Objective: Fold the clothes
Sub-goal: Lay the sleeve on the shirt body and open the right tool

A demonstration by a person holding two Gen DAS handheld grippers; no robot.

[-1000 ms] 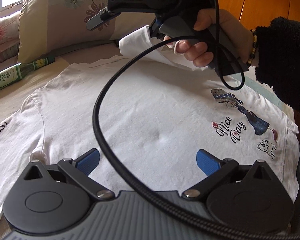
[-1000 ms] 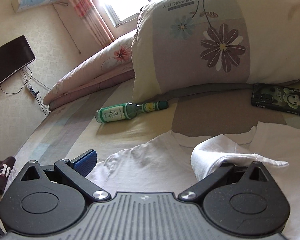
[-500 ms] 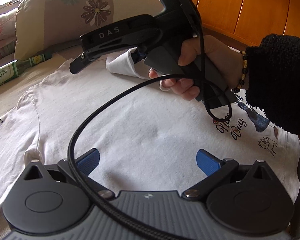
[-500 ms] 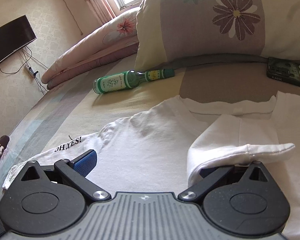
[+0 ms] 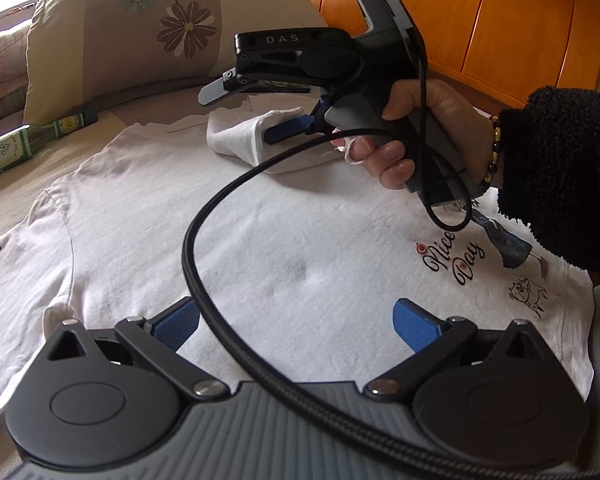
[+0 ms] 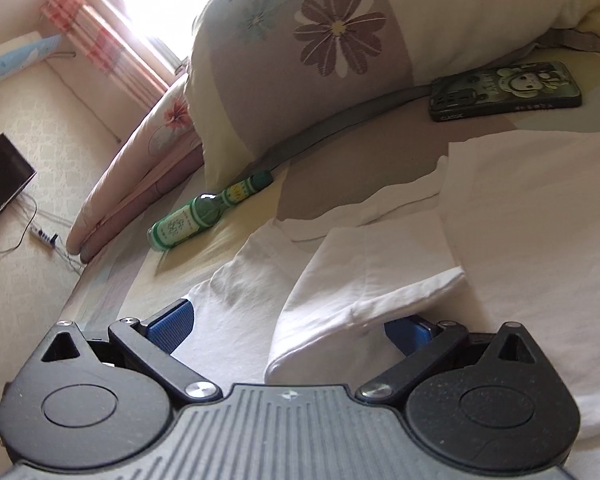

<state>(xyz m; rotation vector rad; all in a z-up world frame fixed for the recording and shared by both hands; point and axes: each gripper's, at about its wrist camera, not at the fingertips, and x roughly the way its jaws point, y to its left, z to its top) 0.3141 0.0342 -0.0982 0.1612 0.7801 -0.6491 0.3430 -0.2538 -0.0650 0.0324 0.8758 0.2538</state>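
Looking through the left wrist camera first, I see the white T-shirt (image 5: 260, 240) spread flat on the bed, printed side up, filling the middle of the view. My left gripper (image 5: 296, 322) hangs over the shirt body at 6 o'clock with its blue pads spread wide and nothing between them. Toward 12 o'clock my right gripper (image 5: 268, 120), held in a hand (image 5: 424, 128) in a black fleece sleeve (image 5: 560, 184), has one sleeve (image 5: 240, 136) of the shirt draped over its lower blue finger (image 5: 288, 130); that sleeve sits turned in over the chest, near the collar. The other sleeve lies out flat at 9 o'clock. A green bottle (image 5: 24, 144) lies at 10 o'clock beside a flowered pillow (image 5: 160, 28).

Switching to the right wrist camera, I see the folded sleeve (image 6: 364, 280) lying over the right-hand finger (image 6: 410, 330), while the left-hand pad stands clear at 7 o'clock. The jaws look well apart, so the cloth seems hooked over one finger rather than pinched. A phone (image 6: 504, 88) rests at 1 o'clock against the pillow.

I judge the fold as barely begun: one sleeve is coming inward and is not yet laid flat. The far sleeve, the sides and the bottom-to-collar fold all remain.
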